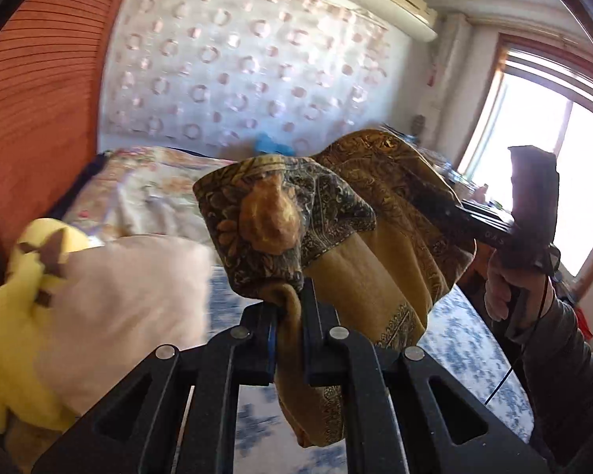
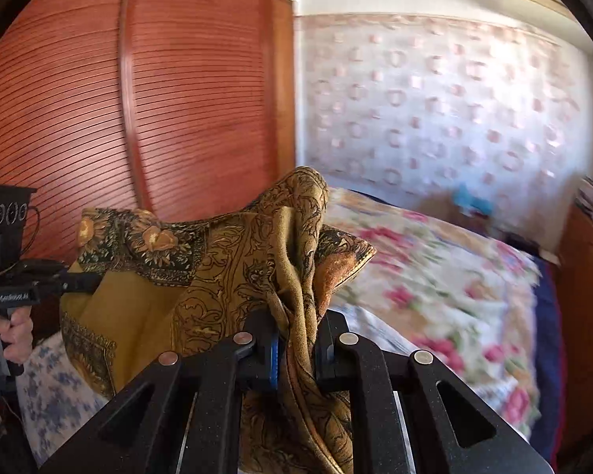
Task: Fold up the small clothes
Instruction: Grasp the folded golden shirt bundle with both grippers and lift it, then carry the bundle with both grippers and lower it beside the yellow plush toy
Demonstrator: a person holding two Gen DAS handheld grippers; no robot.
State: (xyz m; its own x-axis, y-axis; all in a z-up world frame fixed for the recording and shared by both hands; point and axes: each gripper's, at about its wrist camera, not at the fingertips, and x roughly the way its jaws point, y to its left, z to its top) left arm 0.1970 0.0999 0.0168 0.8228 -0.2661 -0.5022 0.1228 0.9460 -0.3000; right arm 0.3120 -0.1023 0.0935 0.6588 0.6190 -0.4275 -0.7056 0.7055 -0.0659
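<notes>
Cloth (image 1: 379,237), one mustard-gold piece with dark paisley borders and orange flowers, hangs in the air above the bed (image 1: 466,339), stretched and sagging between two grippers. In the left wrist view the left gripper (image 1: 290,316) has its two black fingers closed tight on a bunched corner, fabric squeezed between the pads and trailing down below them. In the right wrist view the right gripper (image 2: 296,339) is likewise pinched on a twisted fold of the same cloth (image 2: 233,252), which rises in a peak above the jaws and spills beneath them.

Each gripper points forward and somewhat downward. The right one appears in the left view at the far right, held by a hand (image 1: 502,296) wrapped round its handle, a grey sleeve (image 1: 561,359) behind it. The left one shows at the left edge of the right view, with a hand (image 2: 12,335) on its grip.

Beneath the cloth lies a blue-and-white flowered sheet. One yellow plush toy (image 1: 16,308) and one pale pink pillow (image 1: 130,296) sit at the left. A quilt (image 2: 446,276) with pink flowers covers the far part of the bed. Behind stand a reddish slatted wardrobe (image 2: 138,98), patterned wallpaper (image 1: 237,59), one air conditioner (image 1: 395,4) and one bright window (image 1: 541,158).
</notes>
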